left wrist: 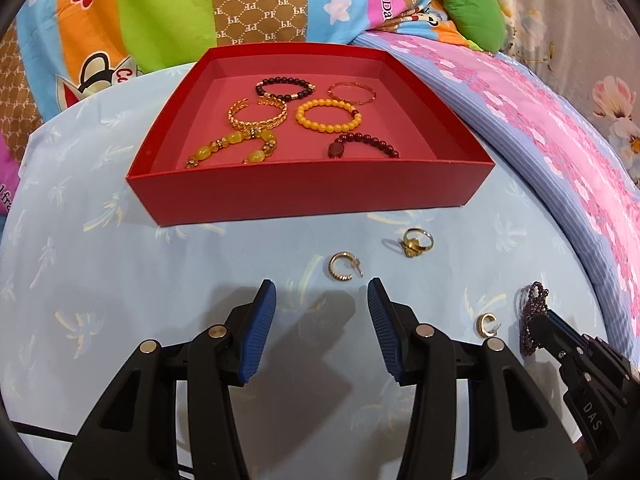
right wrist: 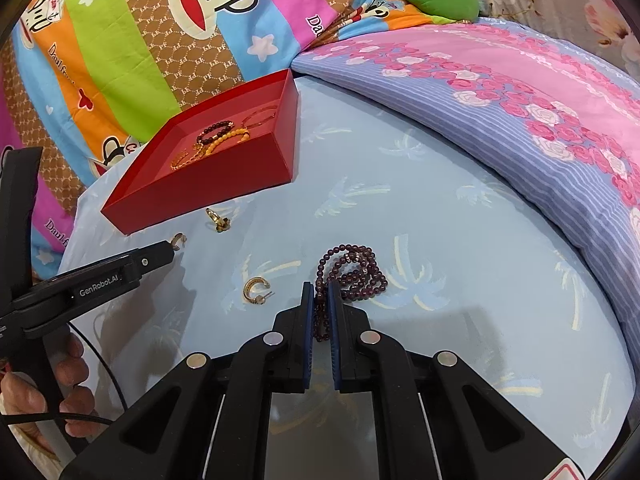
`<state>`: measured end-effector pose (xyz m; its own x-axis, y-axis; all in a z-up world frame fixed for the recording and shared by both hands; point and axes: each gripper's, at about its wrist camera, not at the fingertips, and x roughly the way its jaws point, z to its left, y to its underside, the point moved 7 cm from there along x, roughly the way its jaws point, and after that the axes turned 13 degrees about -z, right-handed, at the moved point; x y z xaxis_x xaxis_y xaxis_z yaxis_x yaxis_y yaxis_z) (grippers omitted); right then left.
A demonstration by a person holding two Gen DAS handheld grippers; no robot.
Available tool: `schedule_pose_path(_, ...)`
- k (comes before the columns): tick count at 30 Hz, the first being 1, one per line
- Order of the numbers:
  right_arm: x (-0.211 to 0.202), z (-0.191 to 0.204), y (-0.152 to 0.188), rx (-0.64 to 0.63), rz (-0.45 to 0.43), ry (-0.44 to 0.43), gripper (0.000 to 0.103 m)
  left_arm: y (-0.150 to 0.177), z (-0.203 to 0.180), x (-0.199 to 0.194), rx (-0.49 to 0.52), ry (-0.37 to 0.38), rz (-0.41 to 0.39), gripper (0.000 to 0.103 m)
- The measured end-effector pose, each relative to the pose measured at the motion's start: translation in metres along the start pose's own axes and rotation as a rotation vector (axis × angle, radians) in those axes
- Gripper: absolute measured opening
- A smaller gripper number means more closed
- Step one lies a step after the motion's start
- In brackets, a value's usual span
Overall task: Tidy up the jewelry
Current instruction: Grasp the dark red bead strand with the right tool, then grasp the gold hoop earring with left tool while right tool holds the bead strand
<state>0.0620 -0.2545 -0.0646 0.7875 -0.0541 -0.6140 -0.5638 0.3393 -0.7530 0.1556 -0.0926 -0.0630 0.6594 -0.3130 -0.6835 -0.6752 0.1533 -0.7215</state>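
Observation:
A red box [left wrist: 304,196] [right wrist: 192,192] on the light blue sheet holds several bracelets, among them a yellow bead one [left wrist: 328,116] and a gold chain one [left wrist: 258,114]. My left gripper [left wrist: 322,290] is open and empty, just short of a gold hoop earring [left wrist: 342,266] [right wrist: 178,240]. A gold ring [left wrist: 416,240] [right wrist: 218,219] lies beyond it. My right gripper [right wrist: 319,290] [left wrist: 538,320] is shut on a dark purple bead bracelet [right wrist: 352,270] [left wrist: 530,300] that rests on the sheet. A second hoop earring [right wrist: 256,290] [left wrist: 486,325] lies left of it.
A colourful cartoon quilt [left wrist: 160,8] is piled behind the box. A pink and blue floral blanket [right wrist: 520,112] rises on the right. A green cushion [left wrist: 472,4] sits at the back. A hand [right wrist: 48,392] holds the left gripper [right wrist: 170,252].

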Motion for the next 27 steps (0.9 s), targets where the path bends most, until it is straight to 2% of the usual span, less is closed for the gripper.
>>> schedule_pose_path(7,0.006,0.003,-0.002,0.002,0.001,-0.005,0.007,-0.003,-0.010,0.014,0.023,0.008,0.009,0.041)
schedule_pose_path(13,0.008,0.003,-0.003,-0.001,-0.001,-0.004,0.007,-0.005,-0.017,0.019,0.052,0.011,-0.002,0.019)
schedule_pose_path(20,0.005,0.007,-0.009,-0.003,-0.011,-0.008,0.005,-0.005,-0.017,0.015,0.057,0.018,-0.009,0.019)
schedule_pose_path(27,-0.007,0.026,-0.028,-0.033,-0.051,-0.029,0.003,-0.014,-0.014,-0.006,0.044,0.035,-0.033,0.019)
